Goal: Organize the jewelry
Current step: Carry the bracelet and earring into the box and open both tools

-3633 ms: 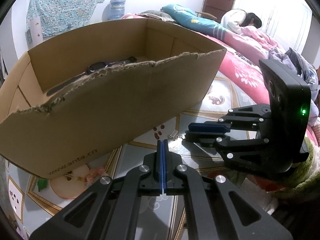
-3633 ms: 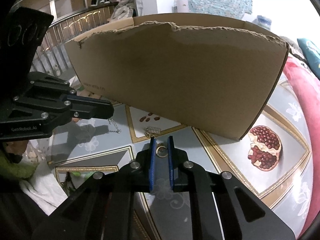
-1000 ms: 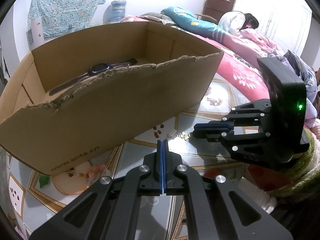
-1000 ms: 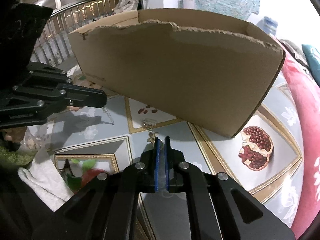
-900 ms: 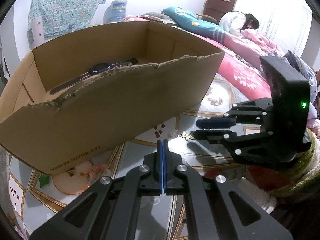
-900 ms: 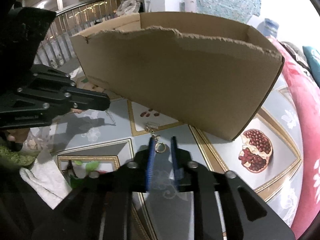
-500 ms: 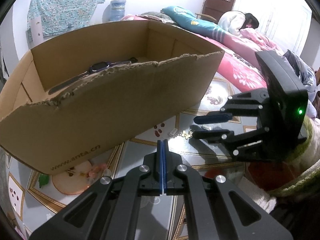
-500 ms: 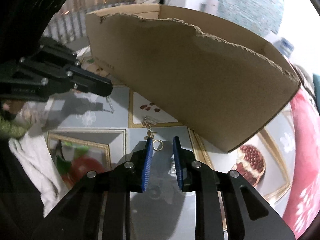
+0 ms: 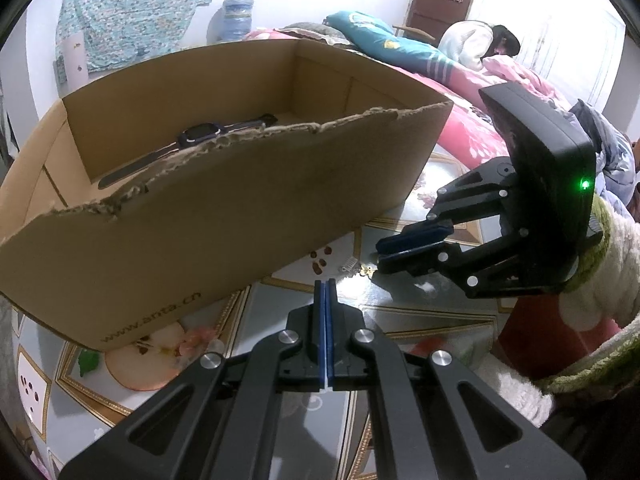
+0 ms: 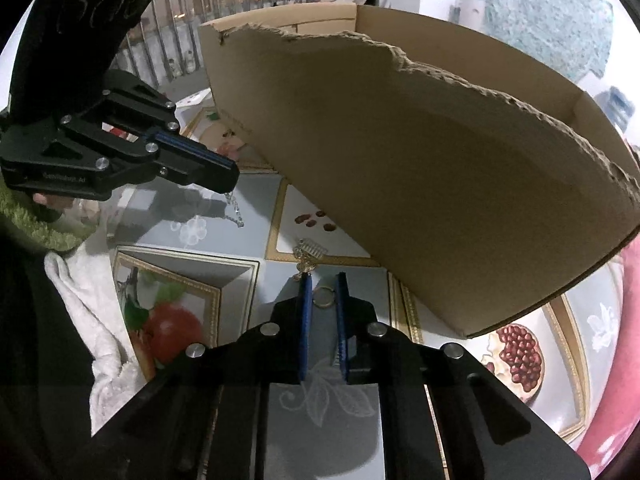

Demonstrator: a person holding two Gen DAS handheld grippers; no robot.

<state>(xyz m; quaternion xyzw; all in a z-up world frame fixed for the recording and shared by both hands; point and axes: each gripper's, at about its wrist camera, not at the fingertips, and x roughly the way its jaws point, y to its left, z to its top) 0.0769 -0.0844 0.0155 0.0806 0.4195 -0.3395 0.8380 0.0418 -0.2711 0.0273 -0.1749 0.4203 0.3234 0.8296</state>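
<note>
Gold earring (image 10: 316,276) flat on the fruit-print tabletop (image 10: 224,240), just in front of the torn cardboard box (image 10: 420,168) and outside it. Hoop end (image 10: 324,295) between the blue pads of the right gripper (image 10: 322,300), pads still apart and closing in around the ring, not yet visibly pressing on it. Long axis running straight away from that tool toward the box wall: ring nearest, small gold links in the middle, silvery comb-shaped end (image 10: 311,248) farthest and pointing at the cardboard. Right gripper clearly the nearer of the two, angled down at the table with the ring centred in its gap. Left gripper (image 9: 325,332) pressed fully together, pads meeting with nothing between them in its own view, held off to the side and well apart from the earring. From that side, earring (image 9: 360,268) seen as a short glinting line lying crosswise, ending at the right tool's tips. Thin silver chain (image 10: 234,210) trailing on the table below the left tool's tip, contact unclear. Dark wristwatch (image 9: 200,136) already lying inside the box. Likely next call: a firm pinch on the ring, then a lift over the ragged front wall. Person bent over pink bedding (image 9: 480,46) in the background.
</note>
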